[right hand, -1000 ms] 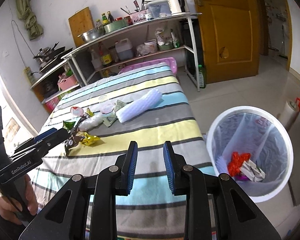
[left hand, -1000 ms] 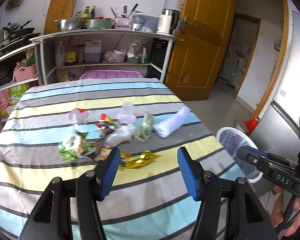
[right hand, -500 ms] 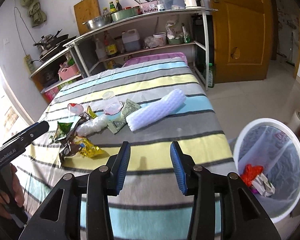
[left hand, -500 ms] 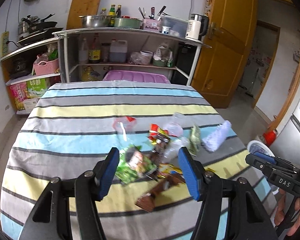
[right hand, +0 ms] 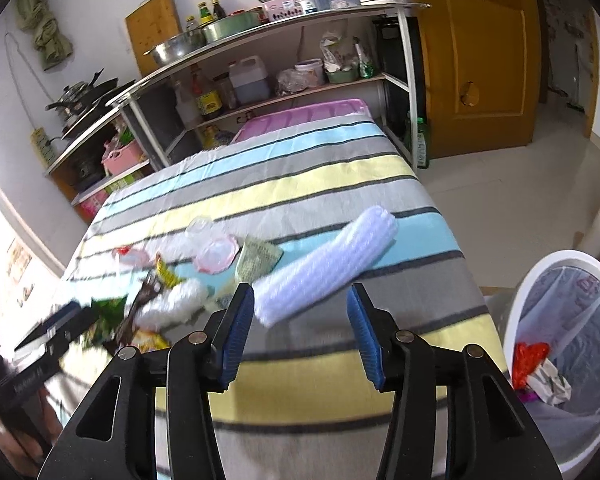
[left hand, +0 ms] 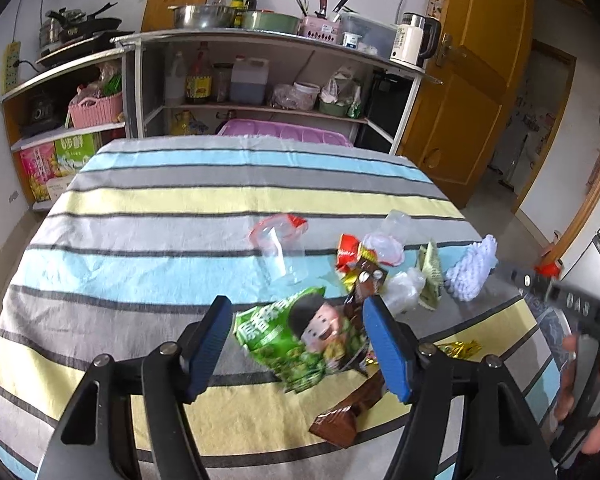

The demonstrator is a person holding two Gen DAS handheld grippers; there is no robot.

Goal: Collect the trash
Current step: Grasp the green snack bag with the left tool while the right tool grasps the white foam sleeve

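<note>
Trash lies scattered on the striped tablecloth. My left gripper is open, its jaws either side of a green snack bag, not closed on it. A brown wrapper lies just to the right. My right gripper is open just short of a white bubble-wrap roll, which also shows in the left wrist view. Clear plastic cups, a red wrapper and a crumpled clear bag lie between.
A white bin lined with a bag stands on the floor right of the table, holding red and white trash. A metal shelf with bottles and pots stands behind the table. A wooden door is at back right.
My left gripper moved forward and down over the green snack bag. My right gripper opened wider and moved toward the bubble-wrap roll.
</note>
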